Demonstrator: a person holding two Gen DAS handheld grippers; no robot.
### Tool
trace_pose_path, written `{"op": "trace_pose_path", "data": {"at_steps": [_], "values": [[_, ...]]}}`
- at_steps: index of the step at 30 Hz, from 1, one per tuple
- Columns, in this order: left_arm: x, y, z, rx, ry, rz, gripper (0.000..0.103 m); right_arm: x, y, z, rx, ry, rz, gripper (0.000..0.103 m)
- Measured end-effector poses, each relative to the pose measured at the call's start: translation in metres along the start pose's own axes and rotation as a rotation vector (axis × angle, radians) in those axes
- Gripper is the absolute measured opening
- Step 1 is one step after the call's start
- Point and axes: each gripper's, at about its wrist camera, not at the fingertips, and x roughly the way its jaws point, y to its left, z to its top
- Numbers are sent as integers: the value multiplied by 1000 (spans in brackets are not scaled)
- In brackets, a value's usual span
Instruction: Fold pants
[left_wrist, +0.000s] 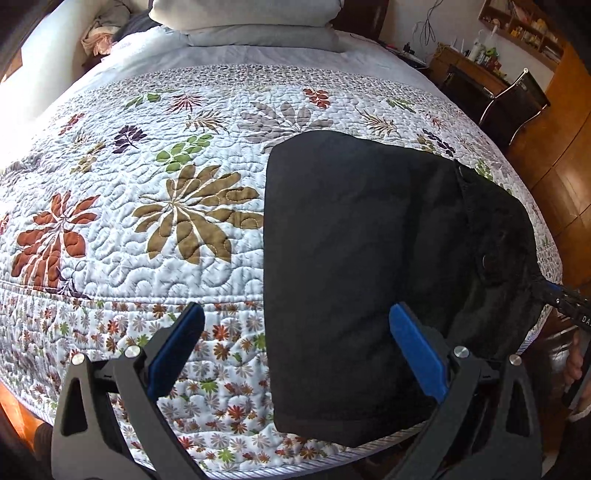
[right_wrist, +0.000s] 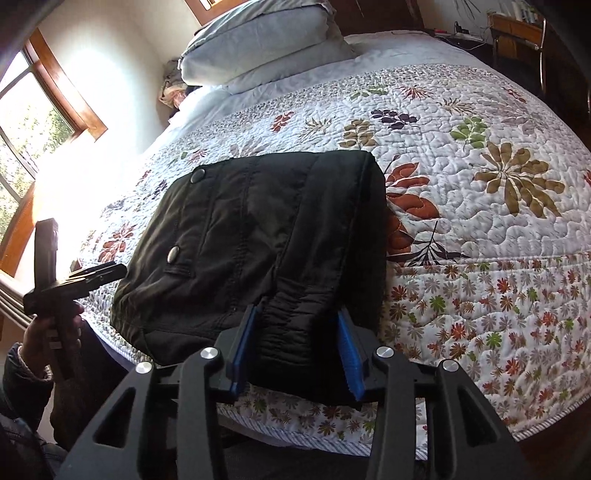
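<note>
The black pants (left_wrist: 369, 258) lie folded into a thick rectangle on the flowered quilt (left_wrist: 147, 221), close to the bed's near edge. My left gripper (left_wrist: 297, 310) is open wide above them, its right finger over the cloth and its left finger over bare quilt. In the right wrist view the pants (right_wrist: 258, 229) show two snap buttons. My right gripper (right_wrist: 297, 310) straddles a bunched fold at their near edge. Both blue pads (right_wrist: 243, 347) show along their full length, so it stands open. Each gripper appears in the other's view: the right gripper (left_wrist: 546, 286) and the left gripper (right_wrist: 118, 271).
Stacked pillows (left_wrist: 251, 22) lie at the head of the bed. A desk and chair (left_wrist: 509, 103) stand beyond its right side. A window (right_wrist: 29, 110) throws glare on the left. A hand (right_wrist: 55, 325) holds the left gripper's handle. The quilt (right_wrist: 480, 240) spreads wide beside the pants.
</note>
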Motion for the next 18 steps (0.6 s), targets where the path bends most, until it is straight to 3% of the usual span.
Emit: {"op": "trace_pose_path", "data": {"at_steps": [2,4,5,6,12,18], "values": [[-9,1,3,5,-21,17,100,-4,-2,2,14,-10,8,49],[-18,0,6,23,-40,31,100,-9,-5,5,40,-22,22,67],[-21,-1,7,35,-45,40,100,-12,-8,8,59,-28,30,85],[-24,-3,9,47,-47,46,100,-15,-11,10,82,-38,35,96],[-27,-4,17,69,-6,-4,100,-26,-28,27,165,-65,108,99],[-8,17,21,-32,80,-144,100,-10,-39,31,197,-25,122,99]]}}
